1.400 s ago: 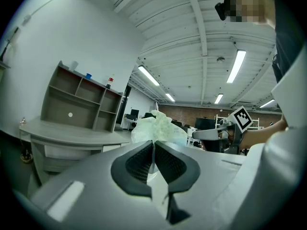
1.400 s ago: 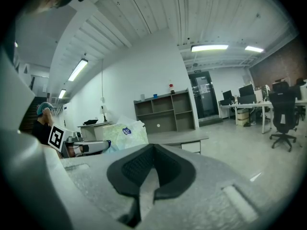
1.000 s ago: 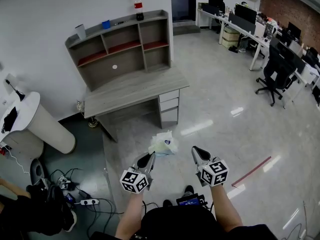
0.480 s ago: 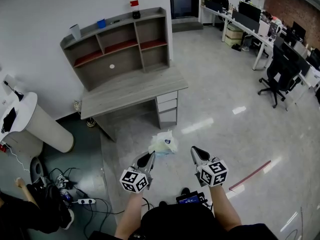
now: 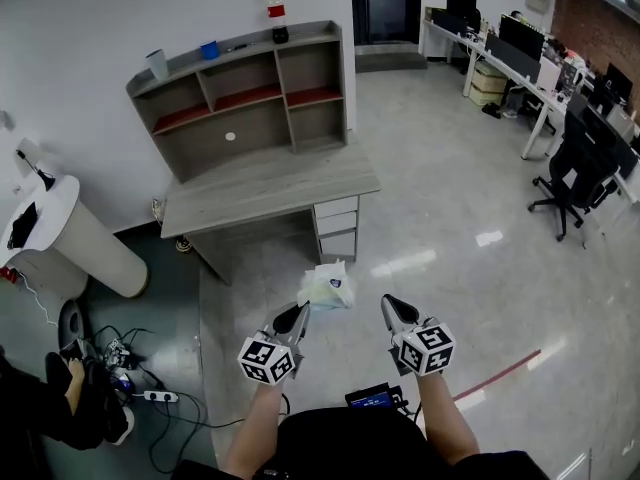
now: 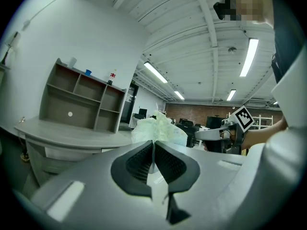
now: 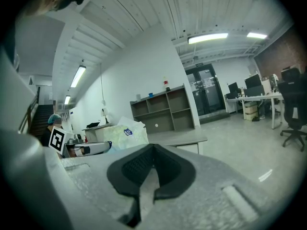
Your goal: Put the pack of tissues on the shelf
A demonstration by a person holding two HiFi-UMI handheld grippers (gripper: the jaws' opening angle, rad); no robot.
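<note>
The pack of tissues (image 5: 325, 288), pale green and white plastic with a small blue label, hangs in the air above the floor. My left gripper (image 5: 300, 316) is shut on the pack's edge; in the left gripper view the pack (image 6: 158, 130) sticks up just beyond the pinched jaws of the left gripper (image 6: 153, 143). My right gripper (image 5: 395, 312) is beside it, shut with nothing in it (image 7: 152, 150). The grey shelf (image 5: 240, 93) stands on a desk (image 5: 270, 183) some way ahead, against the white wall. The right gripper view shows the pack (image 7: 127, 133) and shelf (image 7: 165, 110).
A bottle (image 5: 277, 13), a cup (image 5: 158, 63) and a small blue thing (image 5: 210, 49) stand on the shelf's top. A white cylinder (image 5: 85, 243) stands left of the desk. Cables and a power strip (image 5: 150, 395) lie on the floor beside a person (image 5: 50, 413). Office chair (image 5: 575, 158) at the right.
Both grippers and the pack keep their places in the view. The desk and shelf have shifted slightly in the picture, and the person at the lower left has moved.
</note>
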